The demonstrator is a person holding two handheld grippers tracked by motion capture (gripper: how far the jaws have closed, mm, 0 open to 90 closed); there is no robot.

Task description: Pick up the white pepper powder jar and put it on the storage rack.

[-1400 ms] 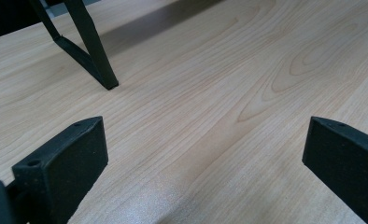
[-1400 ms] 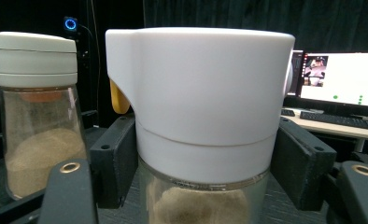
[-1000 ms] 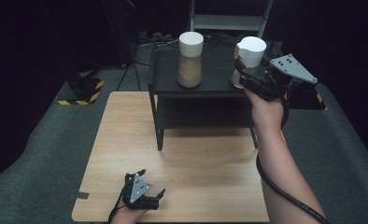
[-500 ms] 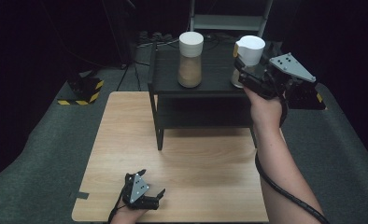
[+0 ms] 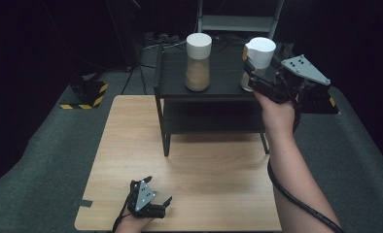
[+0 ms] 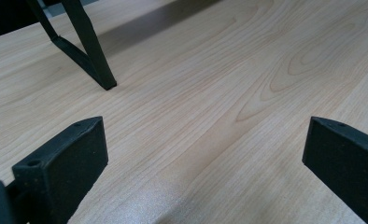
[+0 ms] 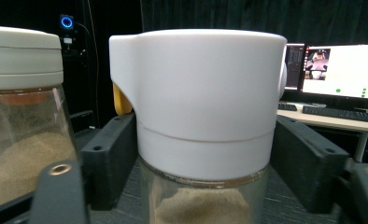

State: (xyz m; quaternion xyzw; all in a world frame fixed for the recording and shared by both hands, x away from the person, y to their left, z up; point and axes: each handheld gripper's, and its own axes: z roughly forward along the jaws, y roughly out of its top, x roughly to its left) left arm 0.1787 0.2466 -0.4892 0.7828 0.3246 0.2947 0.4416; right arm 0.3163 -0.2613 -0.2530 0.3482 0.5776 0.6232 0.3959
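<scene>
Jar with white lid stands on the black shelf's top, right end; a second jar stands near it to the left, apart. My right gripper is at the jar, lid between its fingers. Those fingers have just been opening, and I see gaps either side of the lid, so no grip. My left gripper rests on the tabletop, fingers spread wide over bare wood.
</scene>
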